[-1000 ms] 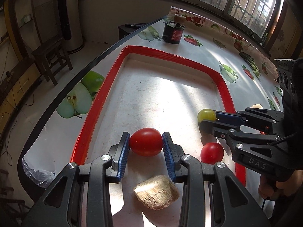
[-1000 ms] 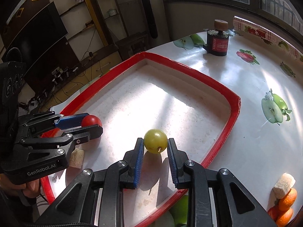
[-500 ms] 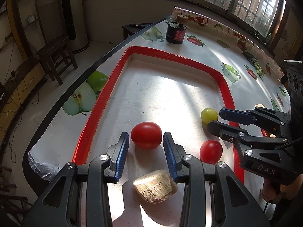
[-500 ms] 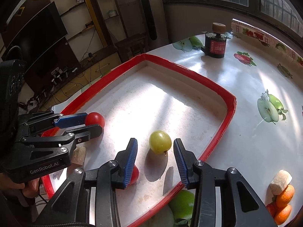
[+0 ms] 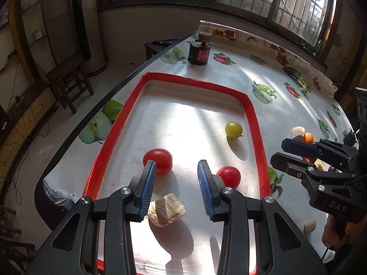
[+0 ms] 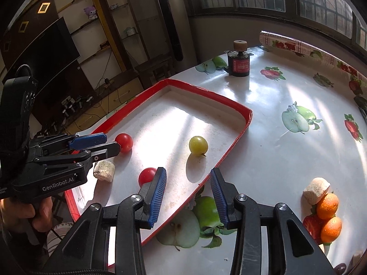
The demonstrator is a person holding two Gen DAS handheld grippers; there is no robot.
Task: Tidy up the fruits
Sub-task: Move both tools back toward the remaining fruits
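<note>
A red-rimmed white tray (image 5: pixel 254 119) (image 6: pixel 238 135) lies on the table. In it are a large red tomato (image 5: pixel 158 160) (image 6: pixel 125 142), a small red tomato (image 5: pixel 229 176) (image 6: pixel 146 175), a yellow-green grape (image 5: pixel 233 130) (image 6: pixel 198 145) and a beige chunk (image 5: pixel 166 209) (image 6: pixel 104 169). My left gripper (image 5: pixel 176 183) (image 6: pixel 110 143) is open and empty, just behind the large tomato. My right gripper (image 6: pixel 188 192) (image 5: pixel 281 152) is open and empty, above the tray's near rim, behind the grape.
Outside the tray at the right lie two oranges (image 6: pixel 328 202), a red fruit (image 6: pixel 310 225) and another beige chunk (image 6: pixel 316 190). A dark jar with a cork lid (image 5: pixel 199 50) (image 6: pixel 238 63) stands at the table's far end. The table edge (image 5: pixel 110 91) runs along the left.
Both grippers have opened and drawn back. The left let go of the large tomato and the right let go of the grape; both fruits now rest in the tray.
</note>
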